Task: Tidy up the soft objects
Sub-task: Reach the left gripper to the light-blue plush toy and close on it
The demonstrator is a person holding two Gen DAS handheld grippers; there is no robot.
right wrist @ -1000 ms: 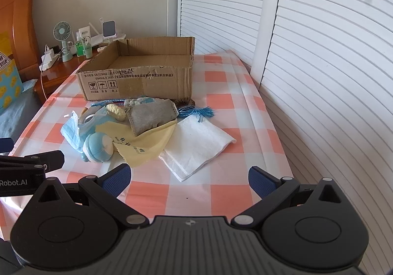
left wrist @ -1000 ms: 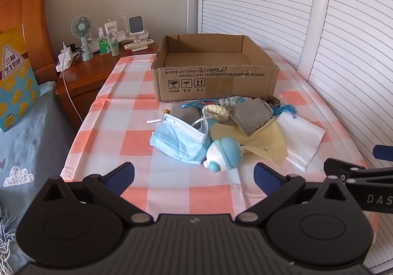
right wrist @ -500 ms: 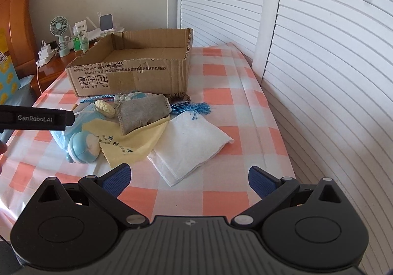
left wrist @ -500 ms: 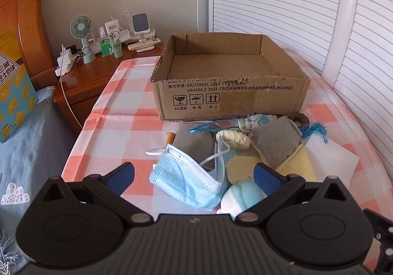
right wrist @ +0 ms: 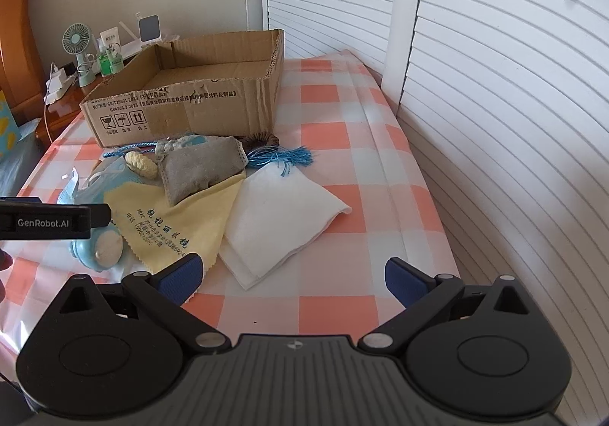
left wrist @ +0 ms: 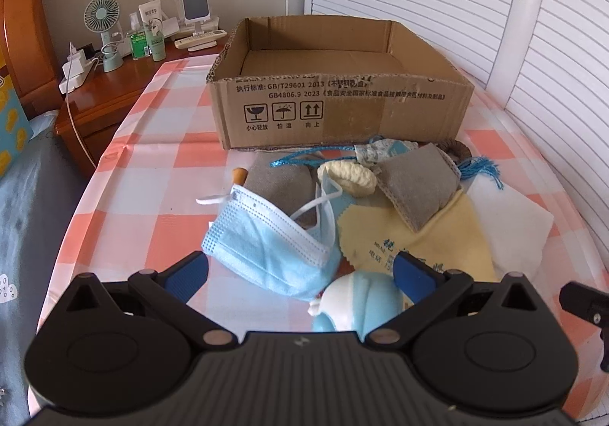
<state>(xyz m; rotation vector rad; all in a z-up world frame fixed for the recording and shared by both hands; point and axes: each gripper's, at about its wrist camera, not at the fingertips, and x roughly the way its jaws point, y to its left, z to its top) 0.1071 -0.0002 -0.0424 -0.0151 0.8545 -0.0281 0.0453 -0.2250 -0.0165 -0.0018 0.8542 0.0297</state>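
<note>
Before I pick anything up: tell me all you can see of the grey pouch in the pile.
The grey pouch is a soft, felt-like fabric sachet, roughly rectangular, with pale zigzag-cut seams at its ends. It looks lightly stuffed and lies flat, angled, just in front of the cardboard box. It rests on the yellow cloth, and the cream knitted piece lies right beside it. Neither gripper touches it.

Both views are bright with soft daylight that shows strongest on the white louvred doors at the right of the frame. Shadows are faint. Fisheye bending curves the slats, corners darken, and focus stays sharp throughout.
</note>
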